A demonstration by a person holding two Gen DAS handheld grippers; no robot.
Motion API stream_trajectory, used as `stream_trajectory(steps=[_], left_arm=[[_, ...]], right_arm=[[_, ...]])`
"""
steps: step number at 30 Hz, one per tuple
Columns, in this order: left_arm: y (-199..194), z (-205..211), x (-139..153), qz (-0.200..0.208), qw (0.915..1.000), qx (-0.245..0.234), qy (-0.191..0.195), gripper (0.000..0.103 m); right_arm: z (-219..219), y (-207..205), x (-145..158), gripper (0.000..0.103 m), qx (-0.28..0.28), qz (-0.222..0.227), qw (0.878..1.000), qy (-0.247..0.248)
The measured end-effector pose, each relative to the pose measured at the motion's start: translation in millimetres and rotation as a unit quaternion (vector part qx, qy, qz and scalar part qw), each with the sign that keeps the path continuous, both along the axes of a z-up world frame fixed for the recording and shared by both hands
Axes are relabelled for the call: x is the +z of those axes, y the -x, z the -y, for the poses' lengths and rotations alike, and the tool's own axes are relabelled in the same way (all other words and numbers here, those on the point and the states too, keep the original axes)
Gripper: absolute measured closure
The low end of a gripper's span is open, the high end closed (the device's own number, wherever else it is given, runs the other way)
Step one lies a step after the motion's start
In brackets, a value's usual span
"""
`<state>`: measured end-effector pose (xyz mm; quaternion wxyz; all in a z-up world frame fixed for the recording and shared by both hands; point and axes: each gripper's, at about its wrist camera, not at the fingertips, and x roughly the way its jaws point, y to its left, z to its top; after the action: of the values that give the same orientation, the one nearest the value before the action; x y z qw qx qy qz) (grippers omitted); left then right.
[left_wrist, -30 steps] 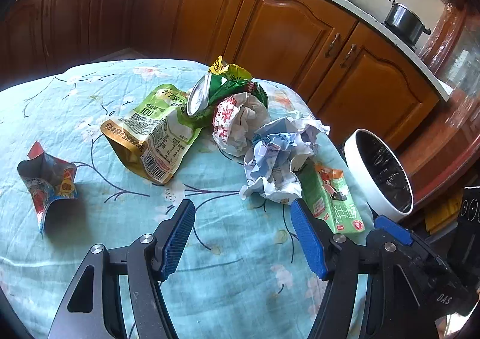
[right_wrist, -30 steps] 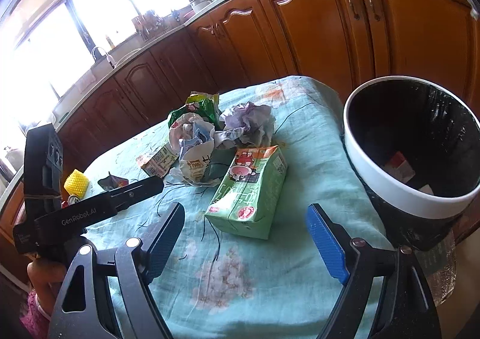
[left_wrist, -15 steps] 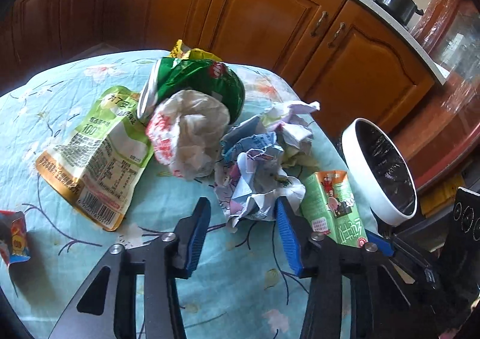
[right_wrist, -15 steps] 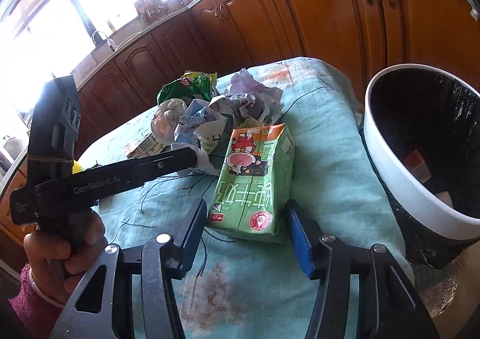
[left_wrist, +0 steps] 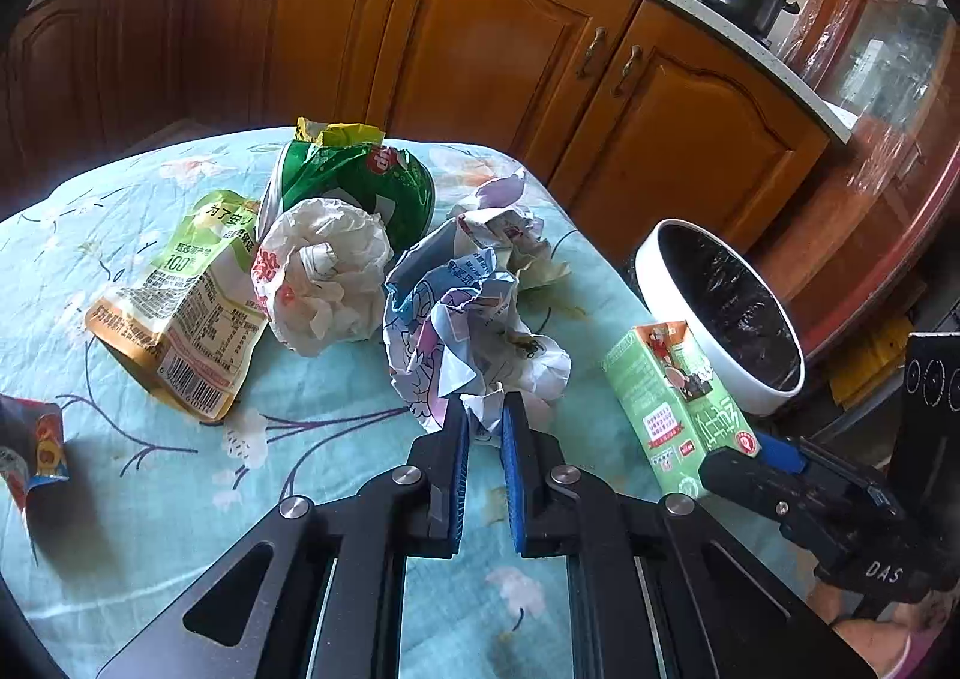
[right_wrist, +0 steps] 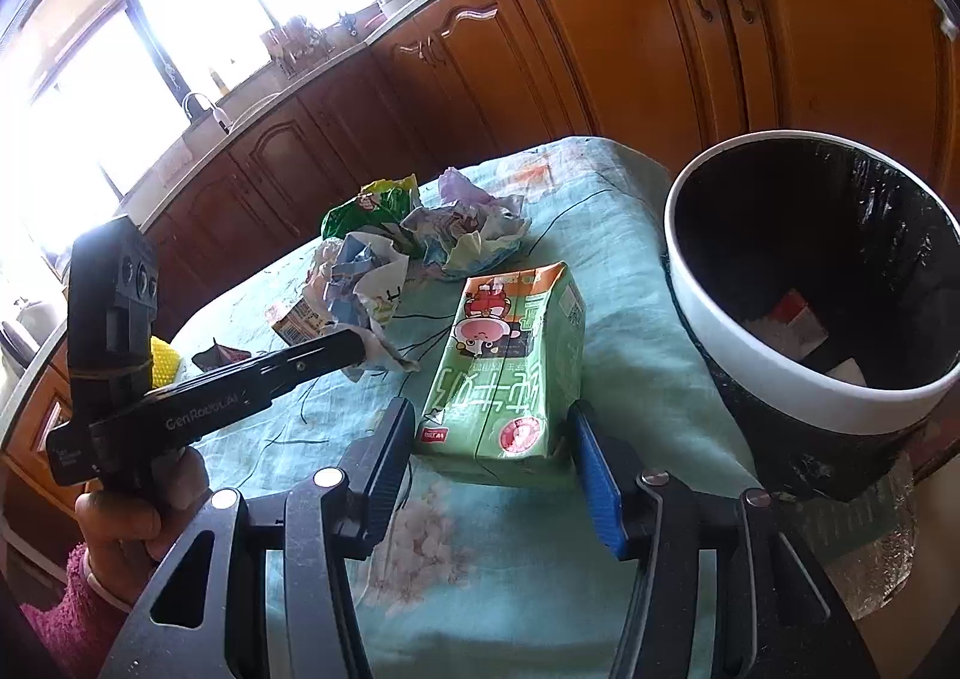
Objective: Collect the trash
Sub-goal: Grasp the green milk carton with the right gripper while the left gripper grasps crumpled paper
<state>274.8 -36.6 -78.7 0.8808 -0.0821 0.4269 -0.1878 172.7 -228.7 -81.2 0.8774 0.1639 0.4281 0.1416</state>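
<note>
The left gripper [left_wrist: 485,419] is pinching the near lower edge of the crumpled paper ball [left_wrist: 462,337], its blue pads drawn nearly together on a thin fold. That hold is looking shallow, so it is worth lifting slowly and straight up, watching that the fold is not slipping out, before swinging the ball toward the trash bin [left_wrist: 660,283] standing off the bench's [left_wrist: 336,499] far right edge.

The right gripper [right_wrist: 491,460] is straddling the green drink carton [right_wrist: 510,367], which is lying flat on the cloth; its jaws are apart, one pad at each side of the carton's near end, with a small gap showing on both sides. Closing squarely across the carton's width, rather than on a corner, is probably the safest way to stop it twisting. The bin [right_wrist: 780,379] is sitting just beside it, with a few scraps already inside.

Compared with a second ago, both grippers have moved in: the left was wide open and short of the paper and has now shut on it, while the right was hovering wide and well back from the carton and has narrowed around it.

Farther out, a white wrapper ball [left_wrist: 324,277], a green chip bag [left_wrist: 354,187] and a yellow-green pouch [left_wrist: 180,307] are waiting.
</note>
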Motion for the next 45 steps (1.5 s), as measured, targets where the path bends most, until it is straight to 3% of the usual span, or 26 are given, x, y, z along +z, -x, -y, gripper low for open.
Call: stream_trajectory(steps=[15, 16, 17, 18, 19, 21, 24, 26, 28, 29, 36, 38, 39, 45], left_arm=[[52.0, 23.5, 31.6, 0.03, 0.9988, -0.037, 0.005, 0.094], [53.0, 24.1, 32.6, 0.031, 0.9988, -0.038, 0.005, 0.094], [54.6, 24.8, 33.6, 0.031, 0.9988, -0.038, 0.005, 0.094], [54.6, 25.5, 33.4, 0.032, 0.9987, -0.04, 0.005, 0.094], [55.2, 26.3, 33.6, 0.032, 0.9987, -0.039, 0.004, 0.094], [56.5, 26.2, 34.3, 0.032, 0.9987, -0.039, 0.003, 0.094], [60.2, 22.5, 36.4, 0.034, 0.9988, -0.036, 0.003, 0.094], [62.8, 17.9, 37.9, 0.035, 0.9989, -0.032, 0.003, 0.094], [64.0, 12.7, 38.6, 0.035, 0.999, -0.027, 0.002, 0.094], [64.5, 10.4, 39.1, 0.035, 0.9991, -0.025, 0.001, 0.094], [65.7, -3.1, 37.9, 0.03, 0.9995, -0.012, 0.007, 0.094], [65.4, -3.8, 37.4, 0.028, 0.9995, -0.012, 0.009, 0.094], [65.4, -3.5, 36.9, 0.027, 0.9995, -0.012, 0.009, 0.094], [62.1, 4.7, 35.5, 0.023, 0.9994, -0.022, 0.01, 0.094]], right_arm=[[30.8, 28.8, 21.0, 0.05, -0.031, 0.022, 0.999, -0.009], [32.2, 30.4, 21.6, 0.054, -0.032, 0.022, 0.999, -0.009], [32.8, 31.6, 22.0, 0.081, -0.032, 0.022, 0.999, -0.009], [34.1, 31.3, 20.8, 0.1, -0.033, 0.015, 0.999, -0.011], [35.1, 31.3, 18.6, 0.102, -0.034, 0.013, 0.999, -0.014], [33.5, 28.4, 10.1, 0.097, -0.035, -0.002, 0.999, -0.001], [35.6, 27.9, -0.2, 0.094, -0.037, -0.012, 0.999, -0.028], [33.5, 27.2, 0.6, 0.085, -0.033, -0.007, 0.999, -0.032], [28.3, 24.7, 3.8, 0.044, -0.023, -0.001, 0.999, -0.034], [25.6, 23.6, 6.2, 0.037, -0.019, 0.004, 0.999, -0.028], [-14.2, -1.4, 0.7, 0.037, 0.039, -0.003, 0.996, 0.078], [-20.3, -8.5, -8.7, 0.042, 0.048, -0.016, 0.993, 0.103], [-21.8, -11.0, -13.8, 0.057, 0.049, -0.023, 0.992, 0.115], [-4.0, 4.5, -3.6, 0.056, 0.023, 0.0, 0.996, 0.089]])
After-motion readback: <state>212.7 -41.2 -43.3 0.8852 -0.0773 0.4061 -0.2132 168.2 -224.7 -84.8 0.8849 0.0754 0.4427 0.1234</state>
